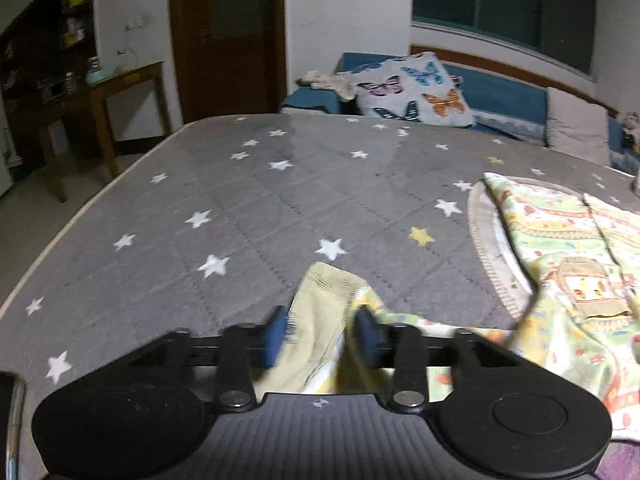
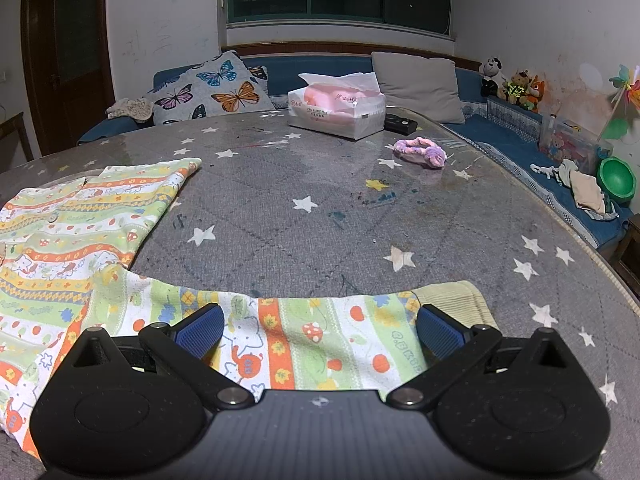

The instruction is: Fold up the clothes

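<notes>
The jaws of the left gripper [image 1: 322, 330] stand close together and pinch a bunched yellow-green cuff of the shirt [image 1: 560, 248], which pokes up between the two blue pads. From that cuff the sleeve trails off to the right of the gripper to the body of the shirt, which lies spread on the grey star-printed counter [image 1: 240, 208] with its pale collar turned toward the far edge.

The jaws of the right gripper [image 2: 320, 330] stand wide apart and hold nothing. The other sleeve [image 2: 304, 332] lies flat across the gap between them, its ribbed yellow cuff [image 2: 452, 296] just beyond the right-hand pad; whether the pads touch the cloth cannot be told. The body of the shirt lies to the left of this gripper.

There is one shirt, printed in green, orange and yellow bands with small animals and mushrooms. Beyond the right gripper, near the far edge of the counter, stand one tissue pack [image 2: 336, 110], one dark remote [image 2: 400, 123] just beside it, and one pink-and-purple hair band [image 2: 422, 152] nearer in. Behind the counter, on the blue bench [image 2: 500, 136], lean one butterfly cushion [image 2: 208, 90] and one plain grey cushion [image 2: 420, 84].
</notes>
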`<act>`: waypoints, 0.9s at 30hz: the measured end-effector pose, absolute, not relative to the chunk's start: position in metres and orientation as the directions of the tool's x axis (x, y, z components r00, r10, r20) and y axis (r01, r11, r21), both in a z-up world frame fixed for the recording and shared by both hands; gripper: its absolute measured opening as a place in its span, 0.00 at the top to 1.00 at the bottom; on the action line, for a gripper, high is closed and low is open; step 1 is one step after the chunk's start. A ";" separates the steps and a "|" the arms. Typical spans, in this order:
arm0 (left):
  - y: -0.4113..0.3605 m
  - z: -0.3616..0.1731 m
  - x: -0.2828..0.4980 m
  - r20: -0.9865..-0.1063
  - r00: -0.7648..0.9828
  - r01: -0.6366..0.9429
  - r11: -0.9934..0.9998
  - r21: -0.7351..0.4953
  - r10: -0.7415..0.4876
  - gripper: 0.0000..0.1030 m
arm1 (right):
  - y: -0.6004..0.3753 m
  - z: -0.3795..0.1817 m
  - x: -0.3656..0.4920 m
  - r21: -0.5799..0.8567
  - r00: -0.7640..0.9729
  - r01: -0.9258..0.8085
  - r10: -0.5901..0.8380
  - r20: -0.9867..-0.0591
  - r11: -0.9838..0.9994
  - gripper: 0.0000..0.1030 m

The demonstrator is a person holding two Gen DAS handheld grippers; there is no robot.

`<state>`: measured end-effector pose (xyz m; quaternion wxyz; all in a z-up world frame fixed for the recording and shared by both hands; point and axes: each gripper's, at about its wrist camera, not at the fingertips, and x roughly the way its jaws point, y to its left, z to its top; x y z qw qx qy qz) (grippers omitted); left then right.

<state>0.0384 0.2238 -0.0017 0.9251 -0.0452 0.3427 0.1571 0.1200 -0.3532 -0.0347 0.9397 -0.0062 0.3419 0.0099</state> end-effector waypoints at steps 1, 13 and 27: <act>0.223 -0.001 0.039 -0.645 0.717 -0.320 0.947 0.031 0.264 0.82 | -0.353 -0.035 0.120 -0.005 0.766 -0.023 0.015 -0.643 1.000 0.00; 0.224 -0.004 0.045 -0.546 0.712 -0.376 0.896 0.235 0.442 0.81 | -0.354 -0.035 0.121 -0.003 0.767 -0.023 0.015 -0.642 1.000 0.00; 0.229 -0.029 0.072 -0.467 0.661 -0.352 0.792 0.498 0.587 0.52 | -0.354 -0.036 0.122 -0.002 0.767 -0.024 0.017 -0.642 1.000 0.00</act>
